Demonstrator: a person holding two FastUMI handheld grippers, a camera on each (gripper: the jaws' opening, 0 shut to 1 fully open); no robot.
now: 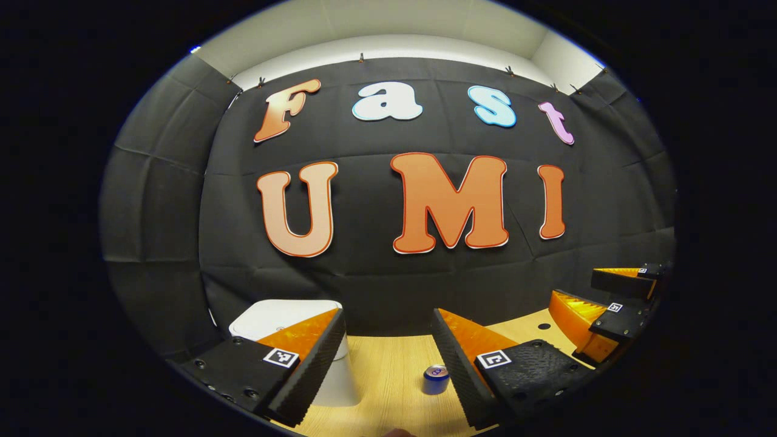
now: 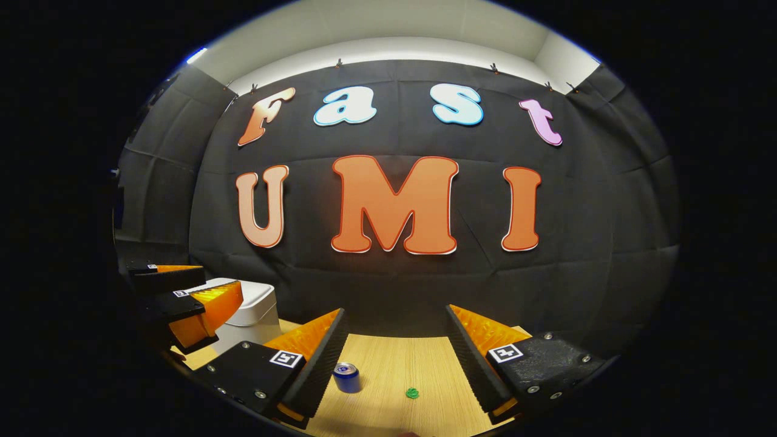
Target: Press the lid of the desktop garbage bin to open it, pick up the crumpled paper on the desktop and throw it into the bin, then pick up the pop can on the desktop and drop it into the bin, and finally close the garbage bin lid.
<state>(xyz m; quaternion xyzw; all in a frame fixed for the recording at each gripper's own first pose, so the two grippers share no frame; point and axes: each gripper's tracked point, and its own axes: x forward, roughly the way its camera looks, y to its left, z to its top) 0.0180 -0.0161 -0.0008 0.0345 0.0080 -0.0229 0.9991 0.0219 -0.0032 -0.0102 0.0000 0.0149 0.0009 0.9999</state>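
Observation:
The white desktop bin [image 1: 276, 315] stands at the table's back left with its lid down, partly behind my left gripper's left finger. It also shows in the right gripper view as the bin [image 2: 258, 306]. A blue pop can [image 1: 436, 379] stands upright on the wood, beside my left gripper's right finger; in the right gripper view the can [image 2: 347, 377] is near the left finger. A small green crumpled wad [image 2: 412, 393] lies right of the can. My left gripper [image 1: 388, 315] is open and holds nothing. My right gripper [image 2: 394, 312] is open too, above the table.
The light wooden table [image 2: 413, 358] runs back to the black cloth wall. My right gripper [image 1: 576, 284] hangs at the far right of the left gripper view. My left gripper [image 2: 212, 280] hovers in front of the bin in the right gripper view.

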